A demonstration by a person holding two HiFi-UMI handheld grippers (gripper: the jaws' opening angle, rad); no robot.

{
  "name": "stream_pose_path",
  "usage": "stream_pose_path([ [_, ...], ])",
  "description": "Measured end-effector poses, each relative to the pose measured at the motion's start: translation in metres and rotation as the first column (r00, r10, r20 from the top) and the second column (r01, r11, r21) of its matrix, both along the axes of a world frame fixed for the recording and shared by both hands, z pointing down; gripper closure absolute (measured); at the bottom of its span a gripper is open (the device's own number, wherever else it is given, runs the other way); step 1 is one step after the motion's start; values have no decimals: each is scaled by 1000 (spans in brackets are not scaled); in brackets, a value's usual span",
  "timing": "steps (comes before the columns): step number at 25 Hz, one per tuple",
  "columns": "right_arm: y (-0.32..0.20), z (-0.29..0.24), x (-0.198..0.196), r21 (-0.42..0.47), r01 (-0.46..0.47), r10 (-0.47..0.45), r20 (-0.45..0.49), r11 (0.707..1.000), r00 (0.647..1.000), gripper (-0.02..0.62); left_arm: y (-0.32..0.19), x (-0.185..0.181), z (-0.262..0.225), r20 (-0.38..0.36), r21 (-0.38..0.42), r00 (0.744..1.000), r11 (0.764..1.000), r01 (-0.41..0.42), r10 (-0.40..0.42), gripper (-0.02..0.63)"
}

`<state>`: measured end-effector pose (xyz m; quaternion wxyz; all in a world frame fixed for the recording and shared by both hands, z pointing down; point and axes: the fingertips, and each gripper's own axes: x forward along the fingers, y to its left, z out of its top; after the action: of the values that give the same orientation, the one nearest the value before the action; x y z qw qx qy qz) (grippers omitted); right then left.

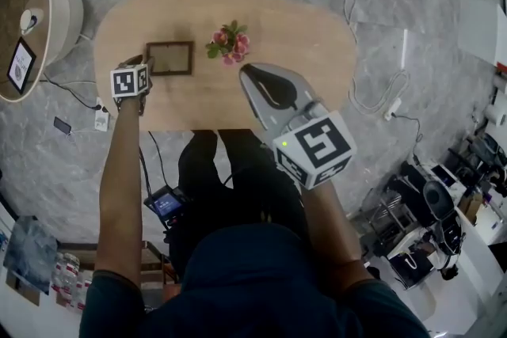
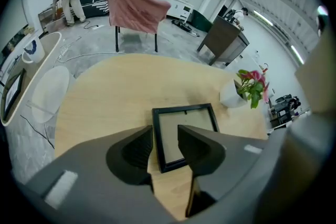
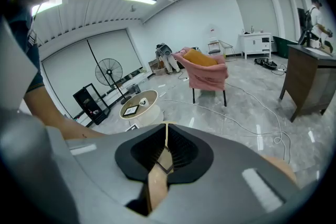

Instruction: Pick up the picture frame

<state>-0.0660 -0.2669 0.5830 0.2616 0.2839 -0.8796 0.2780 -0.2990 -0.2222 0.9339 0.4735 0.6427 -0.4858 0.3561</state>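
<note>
- Closest to my head is my right gripper [image 1: 247, 71]. In the head view it covers part of the near edge of the table [image 1: 317, 28]. Its two jaws are closed together, and they hold nothing.
- Lower down, at the left end of the table, is my left gripper [image 2: 165, 134], which points steeply downward. Its jaws stand wide apart and the pads press on nothing.
- Between these open jaws, in the left gripper view, I see the near left part of the picture frame [image 2: 184, 114]. I cannot tell whether the jaw tips touch the wood.
- On the table there is one container, a small white pot [image 2: 231, 96]. It stands upright and holds pink flowers [image 1: 231, 42] with green leaves.
- The pot is near the right short side of the frame, and they do not touch.
- The picture frame lies flat on the left half of the table. It has a dark rim and a pale brown inside.
- Its long axis goes along the length of the table, from left to right in the head view. One short side is toward my left gripper and the other is toward the pot.
- On the floor, left of the table, is a round side stand [image 1: 55, 8] with a white cup [image 2: 34, 50] on it.
</note>
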Motion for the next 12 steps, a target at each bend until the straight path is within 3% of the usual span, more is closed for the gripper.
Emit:
stream_pose_path([
  [6,3,19,5,-34,-6,6,-18,999,1000,583,11,-7,33,56,-66,998,998,14,-10,472],
  [12,7,24,4,-40,2,-3,-21,999,1000,583,13,-3,34,-5,-57,997,995,79,-80,531],
])
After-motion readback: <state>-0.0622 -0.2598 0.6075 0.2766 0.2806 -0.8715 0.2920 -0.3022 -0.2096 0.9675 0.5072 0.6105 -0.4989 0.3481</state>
